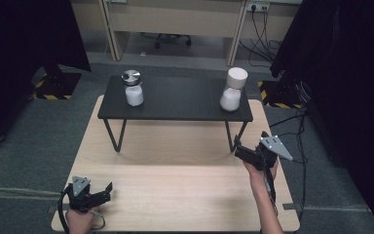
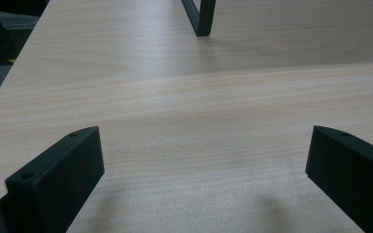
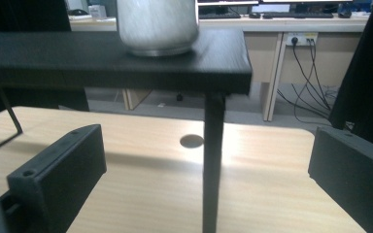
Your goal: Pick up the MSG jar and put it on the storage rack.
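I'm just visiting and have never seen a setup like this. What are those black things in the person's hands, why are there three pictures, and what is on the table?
There is no robot arm here. A person holds a hand-held grasping tool in each hand: the left tool near the table's front left corner, the right tool raised towards the right end of the shelf. Both are open and hold nothing.

The high view looks down from above the person's side of the table. The other two pictures come from cameras riding on each tool, so you see its own two black jaws rising from the bottom.

On the wooden table stands a low black shelf. On it are two white jars: one with a metal lid at the left, one with a white lid at the right.
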Demonstrator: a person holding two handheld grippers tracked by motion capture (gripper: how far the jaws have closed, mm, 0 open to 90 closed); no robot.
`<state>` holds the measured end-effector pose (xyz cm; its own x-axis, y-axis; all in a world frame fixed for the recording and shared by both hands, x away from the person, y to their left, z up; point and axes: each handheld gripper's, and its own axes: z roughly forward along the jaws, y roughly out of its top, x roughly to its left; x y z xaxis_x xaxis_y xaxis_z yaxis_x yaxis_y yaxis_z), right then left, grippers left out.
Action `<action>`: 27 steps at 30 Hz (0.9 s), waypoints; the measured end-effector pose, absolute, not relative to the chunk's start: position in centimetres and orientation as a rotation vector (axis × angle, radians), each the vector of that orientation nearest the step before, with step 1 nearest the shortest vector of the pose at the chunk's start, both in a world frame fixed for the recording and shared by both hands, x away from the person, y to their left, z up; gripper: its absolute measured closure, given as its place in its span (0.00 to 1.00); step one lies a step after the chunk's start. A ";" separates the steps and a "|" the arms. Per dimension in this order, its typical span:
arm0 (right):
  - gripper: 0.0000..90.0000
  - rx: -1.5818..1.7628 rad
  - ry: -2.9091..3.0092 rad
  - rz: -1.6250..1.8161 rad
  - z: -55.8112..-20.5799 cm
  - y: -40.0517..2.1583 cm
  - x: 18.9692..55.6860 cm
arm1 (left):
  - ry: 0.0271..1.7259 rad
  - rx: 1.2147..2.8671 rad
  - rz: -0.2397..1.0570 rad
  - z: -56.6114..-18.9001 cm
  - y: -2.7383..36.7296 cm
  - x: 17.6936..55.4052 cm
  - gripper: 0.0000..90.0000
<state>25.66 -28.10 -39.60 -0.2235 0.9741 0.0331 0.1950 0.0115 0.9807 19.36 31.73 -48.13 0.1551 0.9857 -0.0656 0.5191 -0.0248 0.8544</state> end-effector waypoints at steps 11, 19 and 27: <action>0.00 1.306 1.467 1.252 -42.1 -29.9 23.3 | 1.471 1.670 0.757 -48.0 31.6 19.5 0.00; 0.00 1.376 1.450 1.213 -44.6 -30.8 21.5 | 1.474 1.666 0.757 -48.0 31.5 19.5 0.00; 0.00 1.405 1.469 1.168 -47.0 -31.3 19.9 | 1.466 1.676 0.752 -48.0 31.6 19.6 0.00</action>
